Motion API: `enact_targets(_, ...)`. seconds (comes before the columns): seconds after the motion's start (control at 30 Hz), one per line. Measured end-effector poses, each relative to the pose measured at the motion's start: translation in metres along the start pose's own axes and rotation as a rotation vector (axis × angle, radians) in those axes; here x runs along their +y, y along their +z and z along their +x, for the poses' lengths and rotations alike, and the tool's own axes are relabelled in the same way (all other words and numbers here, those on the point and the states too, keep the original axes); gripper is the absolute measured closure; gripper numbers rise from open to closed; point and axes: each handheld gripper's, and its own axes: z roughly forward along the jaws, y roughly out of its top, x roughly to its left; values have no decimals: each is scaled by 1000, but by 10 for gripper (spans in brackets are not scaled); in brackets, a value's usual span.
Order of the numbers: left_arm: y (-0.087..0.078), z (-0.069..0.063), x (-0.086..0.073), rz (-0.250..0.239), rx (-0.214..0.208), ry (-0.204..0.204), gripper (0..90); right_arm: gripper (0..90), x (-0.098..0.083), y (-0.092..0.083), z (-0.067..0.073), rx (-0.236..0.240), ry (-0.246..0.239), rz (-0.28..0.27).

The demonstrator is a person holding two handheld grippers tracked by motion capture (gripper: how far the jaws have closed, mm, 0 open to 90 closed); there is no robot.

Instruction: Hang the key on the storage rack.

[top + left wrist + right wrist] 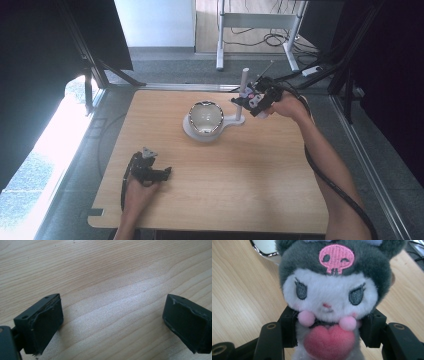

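A small plush toy [329, 295] with a dark grey hood, a pink skull patch, a white face and a pink heart on its chest is clamped at the body between the black jaws of my right gripper [329, 332]. In the high view that right gripper [253, 101] hovers over the far right of the table, just right of a white stand [200, 134] whose round base carries a shiny metal bowl [205, 117] and whose post [244, 82] rises beside it. My left gripper [167, 172] rests on the near left of the wooden table [235, 175], jaws wide apart over bare wood [112, 315].
A thick black cable [330, 180] trails from the right gripper along the forearm. Dark frame bars [90, 75] flank the table. A white desk frame [260, 30] and loose cables lie on the floor beyond the far edge.
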Motion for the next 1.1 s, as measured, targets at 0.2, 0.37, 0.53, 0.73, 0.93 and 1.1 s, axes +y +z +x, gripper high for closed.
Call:
enact_targets(0.2,0,0,0,-1,1,0,30,422,-11,11,-7,-27,30,20)
enact_targets(0.37,0,0,0,-1,1,-3,31,419,-16,17,-11,-38,41,8)
enact_targets(0.53,0,0,0,1,0,-1,31,409,-16,32,-11,-54,39,-5)
enact_targets(0.73,0,0,0,1,0,-1,31,377,-13,52,-7,-70,25,-13)
enact_targets(0.93,0,0,0,1,0,-1,31,227,-15,63,-3,-83,-7,-32)
enact_targets(1.1,0,0,0,1,0,-1,31,151,-19,58,-5,-121,8,-52)
